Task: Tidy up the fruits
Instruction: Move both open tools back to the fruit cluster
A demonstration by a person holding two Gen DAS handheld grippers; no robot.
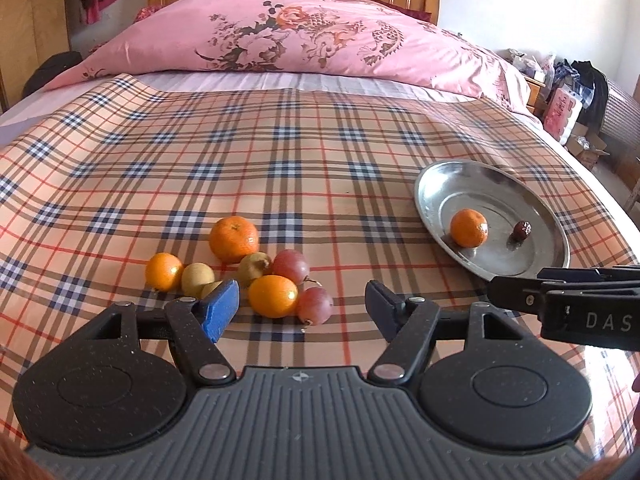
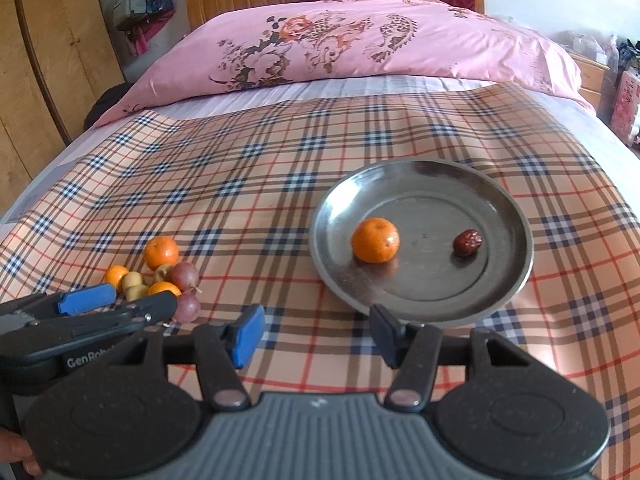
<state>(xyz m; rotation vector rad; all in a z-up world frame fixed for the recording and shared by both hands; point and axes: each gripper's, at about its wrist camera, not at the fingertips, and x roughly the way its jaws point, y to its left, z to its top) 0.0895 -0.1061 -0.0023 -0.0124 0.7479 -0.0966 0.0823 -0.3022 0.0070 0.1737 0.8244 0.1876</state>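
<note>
Currently your left gripper (image 1: 302,308) gapes empty over the loose fruit cluster (image 1: 240,266), your right gripper (image 2: 316,334) half-open, empty, before the round steel plate (image 2: 500,280), small orange mandarin (image 2: 375,239) inside.

We hold our left gripper (image 1: 302,308) tilted downward with its jaws standing wide apart and nothing between the pads; our right gripper (image 2: 318,334) points down at much the same slant, its jaws parted more narrowly and likewise empty; in the right wrist view the left gripper reaches in from the left edge; a bit of a hand (image 2: 18,458) shows at the lower left corner.
</note>
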